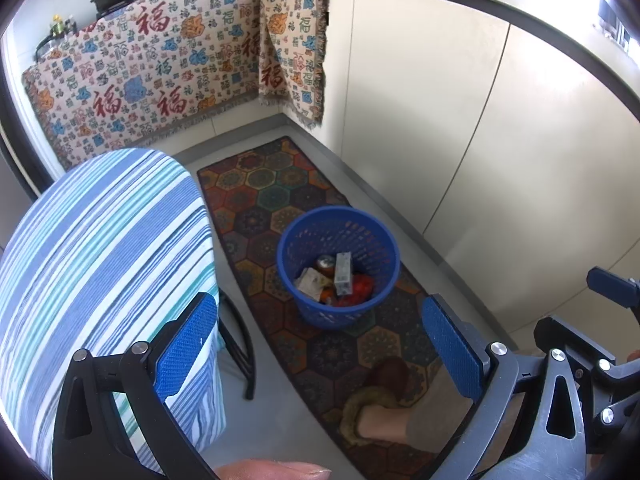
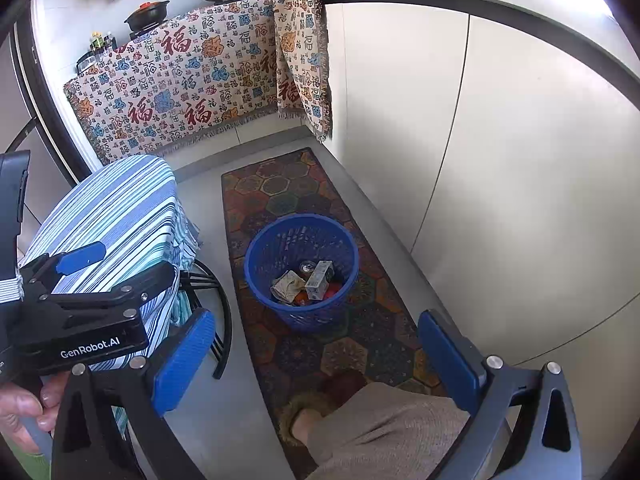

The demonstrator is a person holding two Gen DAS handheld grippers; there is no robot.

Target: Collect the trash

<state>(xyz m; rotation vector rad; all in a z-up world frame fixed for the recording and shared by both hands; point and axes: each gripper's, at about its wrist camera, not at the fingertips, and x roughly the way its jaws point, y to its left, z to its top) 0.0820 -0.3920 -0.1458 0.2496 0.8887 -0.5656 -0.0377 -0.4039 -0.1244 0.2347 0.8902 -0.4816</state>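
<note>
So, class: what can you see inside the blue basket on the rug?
Inside the blue basket lie a drink can, a grey carton, crumpled paper and a red wrapper. Whatever sits beneath them, and the basket's floor, is covered.

blue basket (image 1: 312, 236) | upright on patterned rug (image 1: 276, 196) | holds can (image 1: 326, 261), grey carton (image 1: 343, 274) tilted, crumpled paper (image 1: 310, 283), red-orange wrappers (image 1: 360, 286)

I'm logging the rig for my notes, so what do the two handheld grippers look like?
Both grippers, left gripper and right gripper, share one design: black angular frames with silver round bolts and two flat fingers faced with textured blue pads. The right wrist view shows the left one's body printed with white GenRobot.AI lettering. No cables show.
</note>
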